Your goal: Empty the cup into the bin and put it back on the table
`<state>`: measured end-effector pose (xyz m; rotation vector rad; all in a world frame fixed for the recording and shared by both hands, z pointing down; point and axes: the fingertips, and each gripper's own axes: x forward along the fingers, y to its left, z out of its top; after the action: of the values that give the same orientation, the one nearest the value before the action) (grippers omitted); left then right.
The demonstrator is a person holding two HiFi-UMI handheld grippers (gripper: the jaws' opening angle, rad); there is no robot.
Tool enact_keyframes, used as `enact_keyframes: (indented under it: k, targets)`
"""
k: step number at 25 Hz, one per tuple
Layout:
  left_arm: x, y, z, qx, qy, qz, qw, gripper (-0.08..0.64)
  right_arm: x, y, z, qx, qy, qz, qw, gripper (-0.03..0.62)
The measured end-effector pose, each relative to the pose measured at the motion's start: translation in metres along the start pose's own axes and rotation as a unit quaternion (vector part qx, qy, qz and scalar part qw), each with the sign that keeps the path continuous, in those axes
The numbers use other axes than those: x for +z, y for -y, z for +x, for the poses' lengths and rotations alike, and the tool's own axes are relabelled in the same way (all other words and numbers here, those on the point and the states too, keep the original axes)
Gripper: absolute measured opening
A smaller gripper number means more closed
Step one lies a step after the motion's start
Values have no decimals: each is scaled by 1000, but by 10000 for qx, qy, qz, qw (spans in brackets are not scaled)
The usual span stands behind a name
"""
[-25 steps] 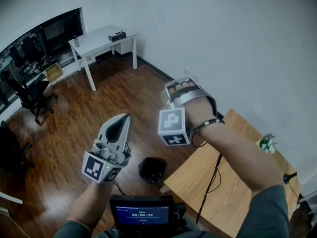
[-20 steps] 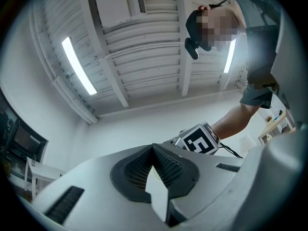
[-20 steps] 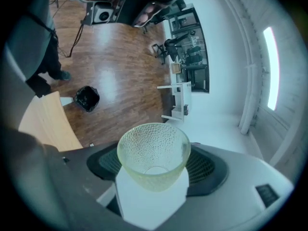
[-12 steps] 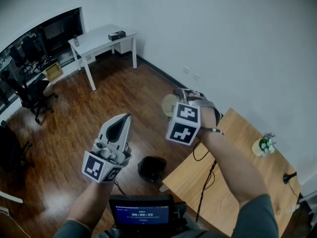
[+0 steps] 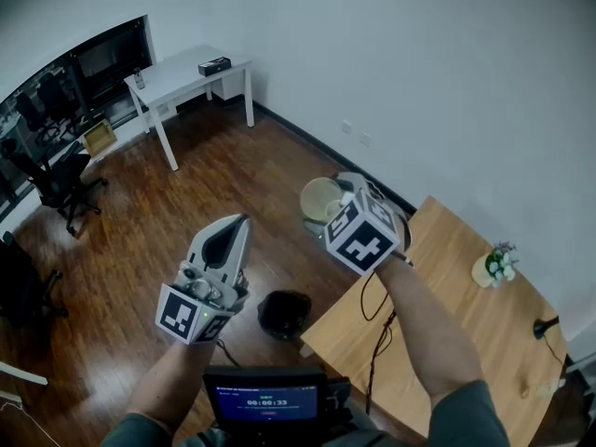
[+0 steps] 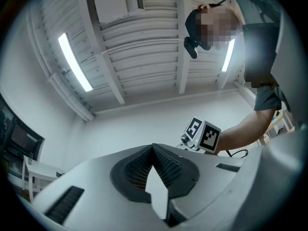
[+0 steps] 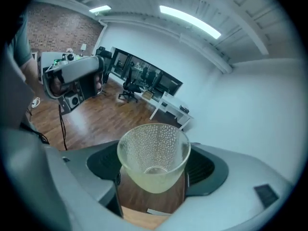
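A clear dimpled glass cup [image 7: 153, 155] sits between the jaws of my right gripper [image 7: 152, 177], which is shut on it; the cup looks empty inside. In the head view the cup [image 5: 321, 198] is held in the air by the right gripper [image 5: 339, 203], past the near corner of the wooden table [image 5: 447, 324] and over the floor. The black bin [image 5: 286, 315] stands on the floor below, beside that table corner. My left gripper [image 5: 226, 240] points upward at the left, shut with nothing in it; its pads [image 6: 166, 170] meet.
A small potted plant [image 5: 494, 266] stands at the table's far edge, and a black cable [image 5: 377, 343] runs across the tabletop. A white desk [image 5: 182, 74] and office chairs [image 5: 56, 180] stand far off on the wooden floor. A screen [image 5: 265, 403] sits at my waist.
My right gripper has swung right and a little down with the cup, turning so the cup's mouth now shows. The left gripper has stayed put.
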<state>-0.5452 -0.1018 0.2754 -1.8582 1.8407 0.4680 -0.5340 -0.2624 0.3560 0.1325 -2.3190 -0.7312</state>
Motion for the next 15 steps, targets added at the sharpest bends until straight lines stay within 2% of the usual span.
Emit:
enact_keyframes:
  k: [10, 15]
  targets:
    - [3, 19, 7, -23, 65, 21, 10000, -11, -7, -5, -15, 200, 589, 770, 9951, 394]
    - [-2, 23, 3, 19, -46, -39, 10000, -11, -7, -8, -24, 374, 933, 1147, 9883, 394]
